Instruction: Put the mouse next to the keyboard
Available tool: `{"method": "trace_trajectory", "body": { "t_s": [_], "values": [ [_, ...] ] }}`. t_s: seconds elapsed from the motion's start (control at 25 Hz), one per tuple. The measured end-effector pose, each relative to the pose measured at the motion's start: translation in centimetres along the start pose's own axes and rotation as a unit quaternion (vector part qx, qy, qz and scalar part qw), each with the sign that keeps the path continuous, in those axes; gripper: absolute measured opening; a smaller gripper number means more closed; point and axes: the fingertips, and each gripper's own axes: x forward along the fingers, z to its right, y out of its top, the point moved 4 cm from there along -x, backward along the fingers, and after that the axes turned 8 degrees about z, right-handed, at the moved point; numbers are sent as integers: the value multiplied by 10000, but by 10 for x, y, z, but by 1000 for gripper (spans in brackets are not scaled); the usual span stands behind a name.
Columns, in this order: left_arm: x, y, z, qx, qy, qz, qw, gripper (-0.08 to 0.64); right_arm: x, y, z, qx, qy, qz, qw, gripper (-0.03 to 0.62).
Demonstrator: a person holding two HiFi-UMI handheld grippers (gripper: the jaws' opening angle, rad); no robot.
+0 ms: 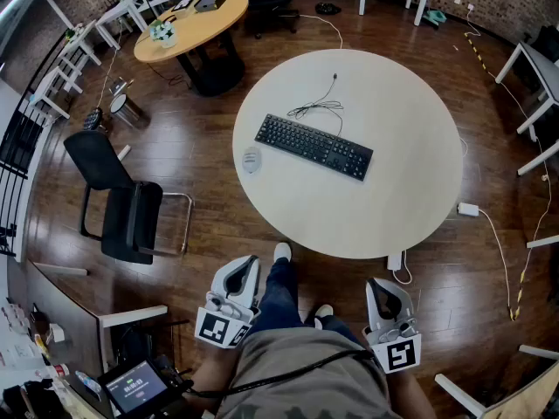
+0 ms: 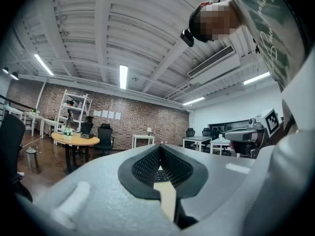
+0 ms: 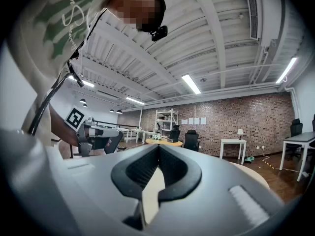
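A black keyboard lies slantwise in the middle of the round beige table. Its cable is coiled just behind it. A small white mouse sits at the table's left edge, a short way off the keyboard's left end. My left gripper and right gripper are held low in front of the person's body, short of the table's near edge and level. Both are shut and empty, their jaws meeting at the tips.
A black office chair stands left of the table. A wooden round table is at the back left, white desks at the room's edges. A white power adapter and cords lie on the floor at the right. The person's shoes are by the table's near edge.
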Motion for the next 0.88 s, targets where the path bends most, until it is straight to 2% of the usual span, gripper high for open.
{"method": "trace_trajectory", "body": {
  "t_s": [0.16,0.36,0.52,0.64,0.88],
  "values": [
    [36,-1,-36,72,-146,37,9999,2,46,-6,8,-160,42,-112,9998,3],
    [76,-2,-107,76,110,-40,9999,2,111,-15,17,-152,57,-336,9993,3],
    [101,-10,-151,-18,125,-130,9998,2,156,-20,22,-192,40,-451,9988,3],
    [121,-18,-175,-146,39,-174,9997,2,185,-24,24,-84,40,-543,9985,2],
    [148,-32,-208,-360,-168,-288,9988,2,231,-28,29,-210,-153,-662,9975,3]
  ]
}}
